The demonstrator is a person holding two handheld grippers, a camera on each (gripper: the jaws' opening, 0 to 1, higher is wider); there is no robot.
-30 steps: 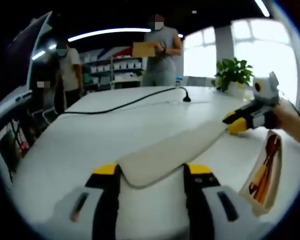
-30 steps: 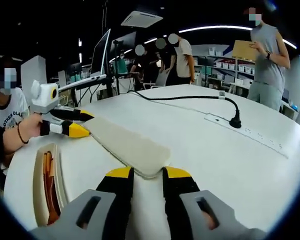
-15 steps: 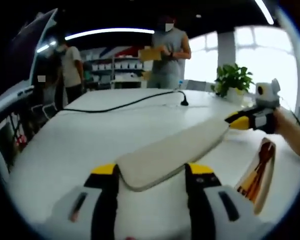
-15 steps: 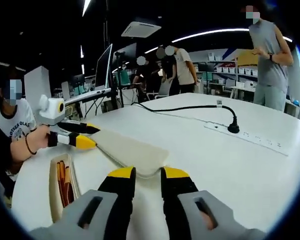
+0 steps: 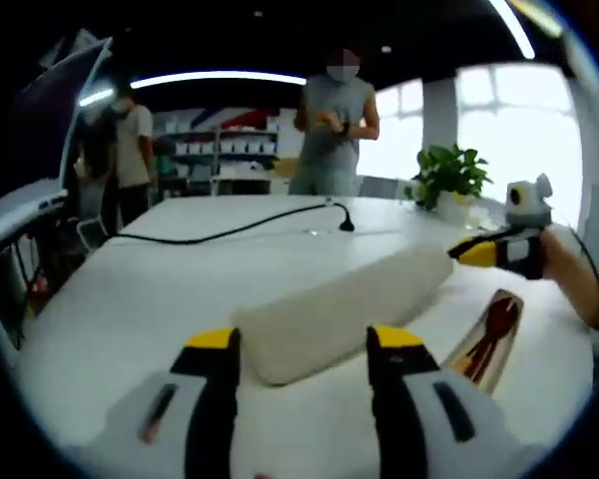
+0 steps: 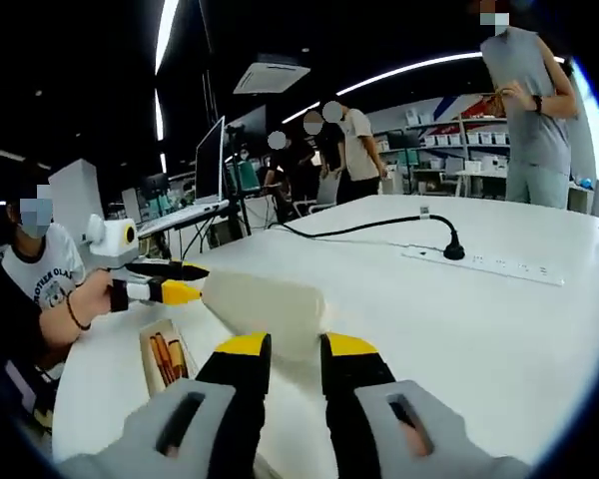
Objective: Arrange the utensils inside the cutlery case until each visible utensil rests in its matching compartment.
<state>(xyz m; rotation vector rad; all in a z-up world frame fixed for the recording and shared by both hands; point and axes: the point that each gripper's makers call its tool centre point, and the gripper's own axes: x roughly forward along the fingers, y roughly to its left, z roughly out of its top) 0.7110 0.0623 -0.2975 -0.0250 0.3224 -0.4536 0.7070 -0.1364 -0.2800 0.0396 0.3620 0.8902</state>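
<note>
Left gripper [image 5: 301,344] and right gripper [image 5: 476,252] hold beige lid [image 5: 344,309] above table [image 5: 130,299].

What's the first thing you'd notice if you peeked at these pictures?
The long cream lid, held up off the white table with one gripper at each end: the left gripper shut on the near end, the right gripper on the far one. Below it lies the open cutlery case with brown and orange utensils inside.

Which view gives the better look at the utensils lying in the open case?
The left gripper view: the cutlery case lies open with brown utensils running lengthwise. In the right gripper view the case is smaller and further off, its utensils seen as thin orange-brown sticks.
</note>
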